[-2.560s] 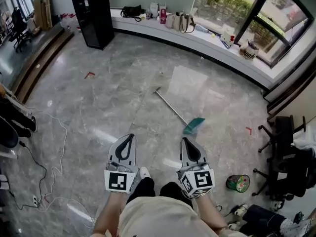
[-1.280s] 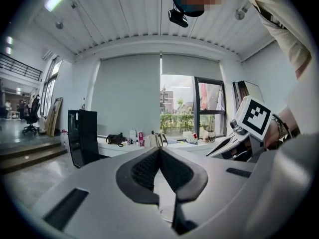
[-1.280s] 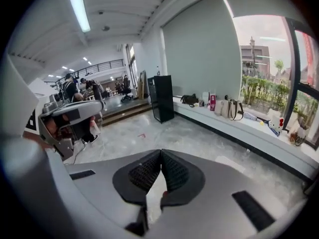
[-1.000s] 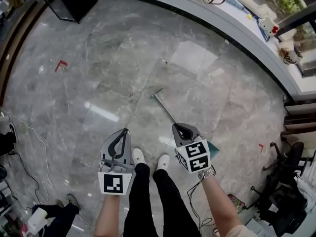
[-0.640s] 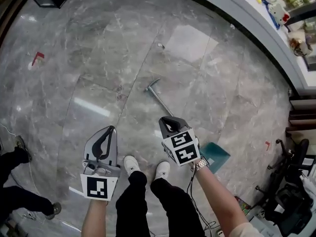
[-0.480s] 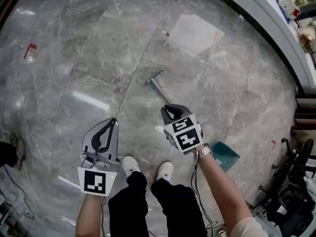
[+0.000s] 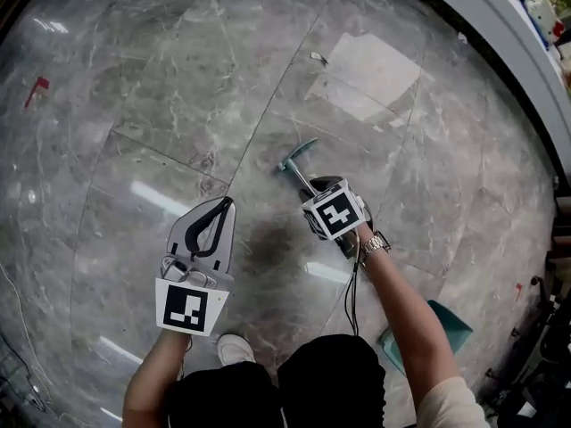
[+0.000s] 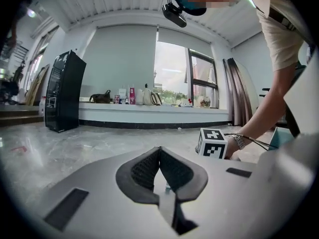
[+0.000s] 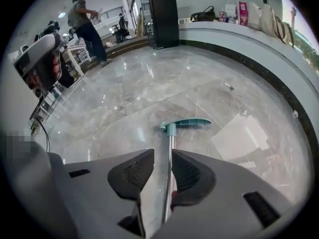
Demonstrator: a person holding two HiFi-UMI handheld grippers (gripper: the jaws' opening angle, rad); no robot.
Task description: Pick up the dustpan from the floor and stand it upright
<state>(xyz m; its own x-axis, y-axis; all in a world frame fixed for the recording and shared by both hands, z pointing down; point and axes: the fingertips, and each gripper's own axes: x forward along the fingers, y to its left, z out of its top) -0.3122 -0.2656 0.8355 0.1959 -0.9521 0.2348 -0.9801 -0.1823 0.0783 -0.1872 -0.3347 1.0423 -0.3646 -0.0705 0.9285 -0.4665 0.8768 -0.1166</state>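
Note:
The dustpan lies flat on the grey marble floor. Its teal pan (image 7: 439,325) is at the lower right, behind my right arm. Its thin metal pole (image 7: 302,176) runs up-left to a teal grip (image 7: 297,154). My right gripper (image 7: 321,185) is down at the pole, just below the grip. In the right gripper view the pole (image 9: 171,148) runs between the jaws of my right gripper (image 9: 162,158), against the right pad, with a gap at the left pad; the teal grip (image 9: 187,123) lies beyond. My left gripper (image 7: 227,203) hangs to the left, shut and empty (image 8: 159,151).
A curved window ledge (image 7: 500,12) borders the floor at the upper right. A red tape mark (image 7: 37,85) is at the far left. A black cabinet (image 9: 162,14) and a standing person (image 9: 84,24) are far off. A cable (image 7: 352,283) trails from my right wrist.
My right gripper has dropped forward and down onto the dustpan's pole near the teal grip. The head view has closed in on the floor. The left gripper stayed shut alongside.

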